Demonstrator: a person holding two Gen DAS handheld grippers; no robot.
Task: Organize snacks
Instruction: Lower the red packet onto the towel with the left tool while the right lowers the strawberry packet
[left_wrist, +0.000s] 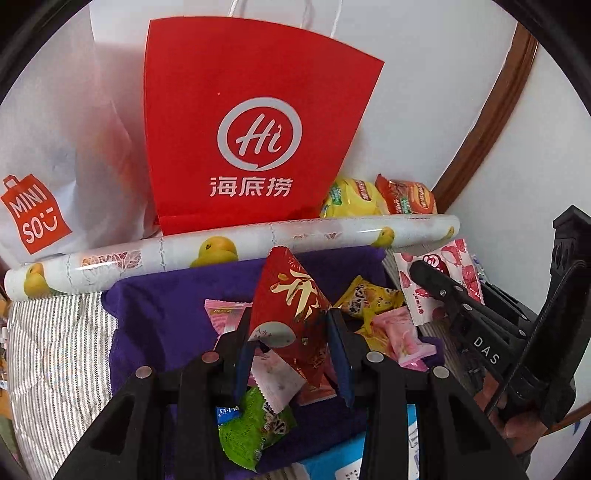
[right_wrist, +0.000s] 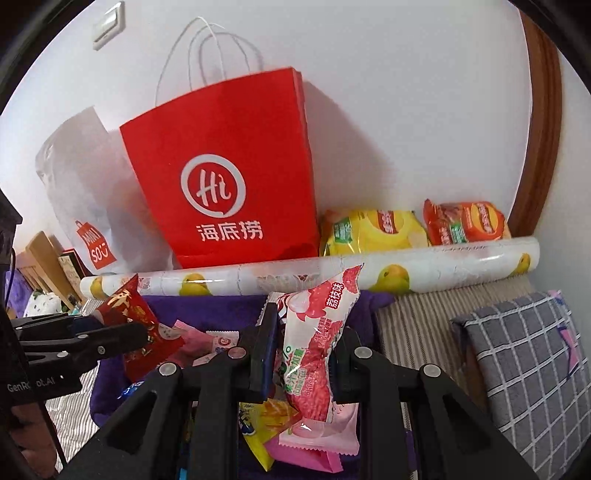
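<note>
The left gripper (left_wrist: 291, 343) is closed on a red snack packet (left_wrist: 291, 306) with gold lettering, gripped at its lower part and raised above the purple cloth (left_wrist: 166, 314). The right gripper (right_wrist: 306, 354) is closed on a pink-and-white lychee snack packet (right_wrist: 317, 332), held upright between both fingers. Loose snacks lie on the purple cloth beneath the grippers: a green packet (left_wrist: 247, 432), a yellow packet (left_wrist: 365, 299) and pink wrapped sweets (left_wrist: 399, 336). The cloth lies on striped bedding (left_wrist: 55, 350). A fruit-printed paper roll (left_wrist: 236, 247) lies along the far edge of the cloth. Behind the roll, against the wall, stand a red Haidilao paper bag (left_wrist: 251, 129), a white Miniso bag (left_wrist: 48, 177), a yellow chip bag (right_wrist: 373, 232) and an orange chip bag (right_wrist: 465, 221). A grey checked pillow (right_wrist: 528, 362) lies at the right side of the bedding.
</note>
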